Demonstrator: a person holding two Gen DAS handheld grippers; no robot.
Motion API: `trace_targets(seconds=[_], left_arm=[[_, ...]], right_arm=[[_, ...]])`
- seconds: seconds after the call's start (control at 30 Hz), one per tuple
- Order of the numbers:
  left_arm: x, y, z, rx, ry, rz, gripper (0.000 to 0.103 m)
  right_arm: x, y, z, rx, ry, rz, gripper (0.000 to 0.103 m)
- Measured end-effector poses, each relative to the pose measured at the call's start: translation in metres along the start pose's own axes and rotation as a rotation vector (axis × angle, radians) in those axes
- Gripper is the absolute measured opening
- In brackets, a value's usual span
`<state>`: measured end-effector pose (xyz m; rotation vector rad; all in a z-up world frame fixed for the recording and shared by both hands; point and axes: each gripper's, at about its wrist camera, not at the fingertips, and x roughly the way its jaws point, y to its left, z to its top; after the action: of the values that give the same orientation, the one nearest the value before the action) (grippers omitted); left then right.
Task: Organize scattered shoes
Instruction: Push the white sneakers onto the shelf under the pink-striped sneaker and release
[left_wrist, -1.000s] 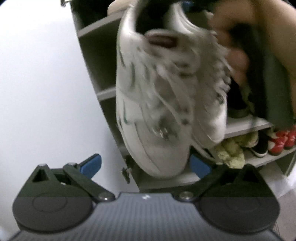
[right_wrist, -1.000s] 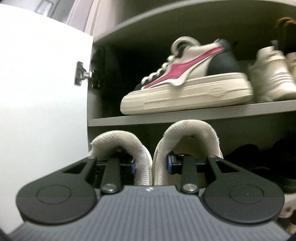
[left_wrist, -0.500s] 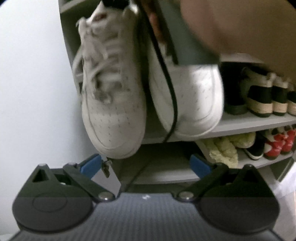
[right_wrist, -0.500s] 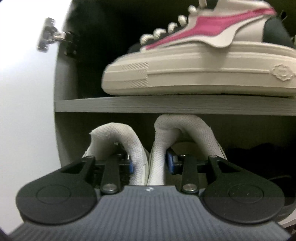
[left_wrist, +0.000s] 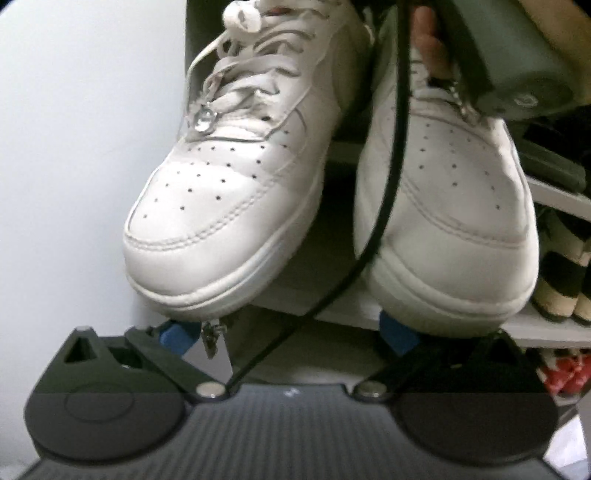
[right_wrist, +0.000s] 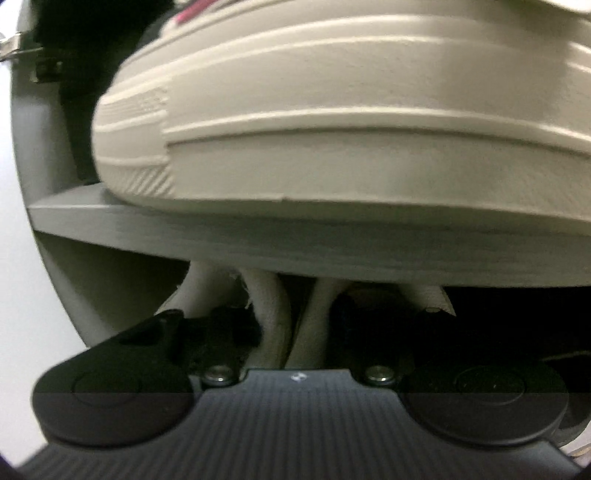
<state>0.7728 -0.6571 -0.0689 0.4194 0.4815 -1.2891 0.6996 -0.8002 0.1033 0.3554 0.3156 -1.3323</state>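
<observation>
A pair of white lace-up sneakers hangs in front of the grey shoe cabinet, toes tilted down toward the left wrist camera: one shoe (left_wrist: 229, 192) on the left, the other (left_wrist: 454, 206) on the right. In the right wrist view my right gripper (right_wrist: 291, 332) pinches their two inner heel collars (right_wrist: 273, 314) together. Its jaws are opening, and the pads still touch the collars. A hand (left_wrist: 428, 48) holds that gripper above the shoes. My left gripper (left_wrist: 288, 332) sits below the toes, open, its blue pads (left_wrist: 177, 334) wide apart with nothing between them.
A cream-soled sneaker with a pink stripe (right_wrist: 332, 110) rests on the grey shelf (right_wrist: 258, 236) just above the held heels. Black-and-cream shoes (left_wrist: 565, 280) and red ones (left_wrist: 561, 373) fill the shelves at right. The white cabinet door (left_wrist: 74, 147) stands open at left. A black cable (left_wrist: 391, 147) crosses the sneakers.
The sneakers have swung toes-first toward the left camera and loom larger. The right gripper has pushed in under the shelf, so the pink-striped sneaker's sole now fills its view, and its fingers have spread slightly.
</observation>
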Motion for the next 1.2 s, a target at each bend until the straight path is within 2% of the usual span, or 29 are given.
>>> trace_targets(seconds=[0.1,0.17,0.23,0.27,0.3,0.33,0.37,0.47,0.53,0.6,0.67,0.77,0.83,0.9,1.0,1.1,1.2], left_arm=[[-0.007,0.002,0.002,0.016,-0.012,0.019,0.102],[-0.015,-0.001,0.003,0.048,-0.054,0.037,0.102],[-0.025,-0.004,0.003,0.096,-0.112,0.043,0.102],[-0.033,-0.005,0.005,0.113,-0.156,0.031,0.102],[-0.039,-0.005,0.007,0.109,-0.195,0.025,0.102],[-0.045,-0.004,0.009,0.106,-0.234,0.019,0.103],[-0.050,-0.002,0.013,0.109,-0.265,0.024,0.103],[-0.045,0.011,0.023,0.042,-0.205,-0.034,0.103],[-0.046,0.012,0.024,0.047,-0.200,-0.033,0.103],[-0.047,0.012,0.024,0.053,-0.199,-0.036,0.102],[-0.048,0.015,0.024,0.051,-0.195,-0.043,0.102],[-0.051,0.021,0.024,0.052,-0.191,-0.046,0.102],[-0.044,0.015,0.025,0.055,-0.187,-0.049,0.102],[-0.036,0.005,0.025,0.058,-0.179,-0.052,0.102],[-0.030,0.002,0.025,0.073,-0.172,-0.047,0.101],[-0.038,0.009,0.025,0.080,-0.166,-0.047,0.101],[-0.036,0.013,0.022,0.082,-0.168,-0.051,0.101]], right_arm=[[-0.002,-0.001,0.000,0.000,0.014,0.005,0.043],[-0.006,-0.005,0.000,0.006,0.024,0.024,0.045],[-0.015,-0.010,0.001,0.009,0.021,0.064,0.056],[-0.020,-0.010,0.000,-0.006,0.009,0.068,0.064],[-0.025,-0.009,-0.001,-0.021,-0.003,0.073,0.080],[-0.029,-0.008,-0.002,-0.036,-0.015,0.078,0.082],[-0.035,-0.007,-0.003,-0.052,-0.031,0.078,0.083],[-0.053,-0.010,-0.008,-0.085,-0.066,0.073,0.084],[-0.062,-0.012,-0.014,-0.103,-0.070,0.087,0.084],[-0.086,-0.020,-0.030,-0.130,-0.103,0.105,0.084],[-0.111,-0.030,-0.045,-0.107,-0.175,0.129,0.084],[-0.135,-0.041,-0.066,-0.096,-0.199,0.159,0.084],[-0.140,-0.056,-0.080,-0.060,-0.177,0.171,0.084],[-0.140,-0.076,-0.092,-0.003,-0.117,0.192,0.084],[-0.136,-0.096,-0.114,0.123,-0.037,0.269,0.084],[-0.147,-0.113,-0.132,0.229,-0.030,0.334,0.084],[-0.145,-0.111,-0.129,0.225,-0.009,0.373,0.084]])
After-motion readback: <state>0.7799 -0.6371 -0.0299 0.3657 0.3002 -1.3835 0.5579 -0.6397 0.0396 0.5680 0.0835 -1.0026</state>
